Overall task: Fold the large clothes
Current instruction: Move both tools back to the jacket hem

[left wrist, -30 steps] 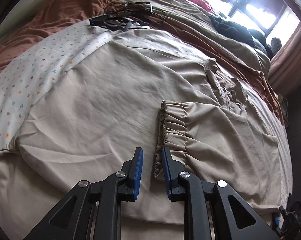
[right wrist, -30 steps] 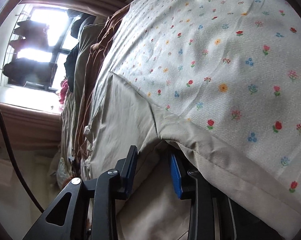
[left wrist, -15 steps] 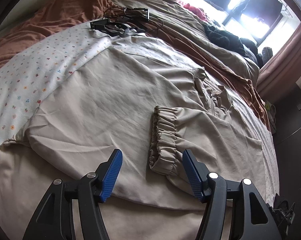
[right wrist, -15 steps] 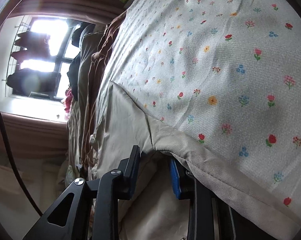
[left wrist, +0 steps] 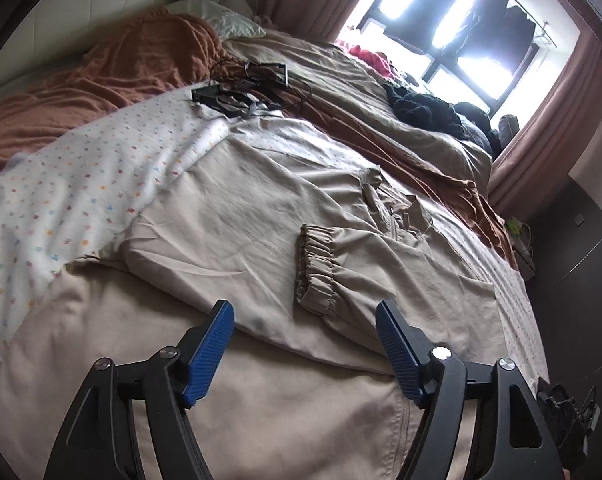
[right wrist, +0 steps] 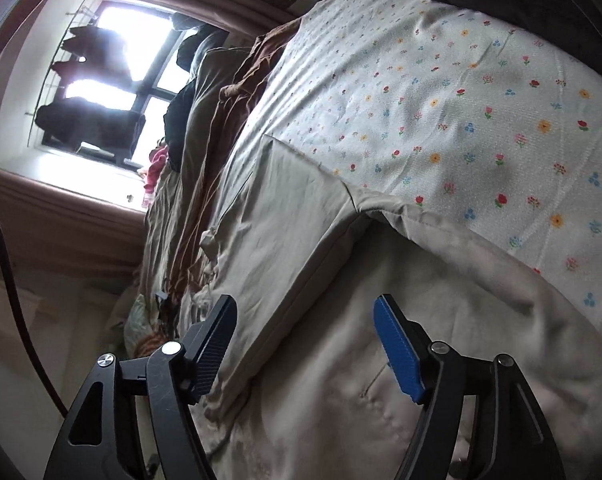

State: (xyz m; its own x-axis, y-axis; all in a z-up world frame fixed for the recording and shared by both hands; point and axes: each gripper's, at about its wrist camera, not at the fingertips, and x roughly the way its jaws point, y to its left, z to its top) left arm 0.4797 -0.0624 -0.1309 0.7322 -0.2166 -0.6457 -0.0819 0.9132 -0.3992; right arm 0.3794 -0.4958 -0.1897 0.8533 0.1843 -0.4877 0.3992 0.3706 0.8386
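A large beige jacket (left wrist: 241, 220) lies spread on the flowered bed sheet (left wrist: 69, 184). One sleeve is folded across its front, and the gathered elastic cuff (left wrist: 315, 268) lies flat just beyond my left gripper (left wrist: 305, 316). That gripper's jaws are opening wide, with nothing pressed between the blue pads. In the right wrist view the jacket (right wrist: 301, 208) shows a folded edge running between the fingers of my right gripper (right wrist: 305, 320). Its jaws are opening too and hover above the fabric without pinching it.
Rust-brown and olive bedding (left wrist: 101, 68) is bunched at the bed's far side. A tangle of black cables and devices (left wrist: 245, 88) lies beyond the jacket. Dark clothes (left wrist: 425, 108) are piled near the bright window (left wrist: 461, 28). A black device (left wrist: 565, 412) sits at the right bed edge.
Both grippers have opened and pulled back from the jacket. The left let go of the sleeve cuff, which now lies flat. The right released the folded jacket edge.
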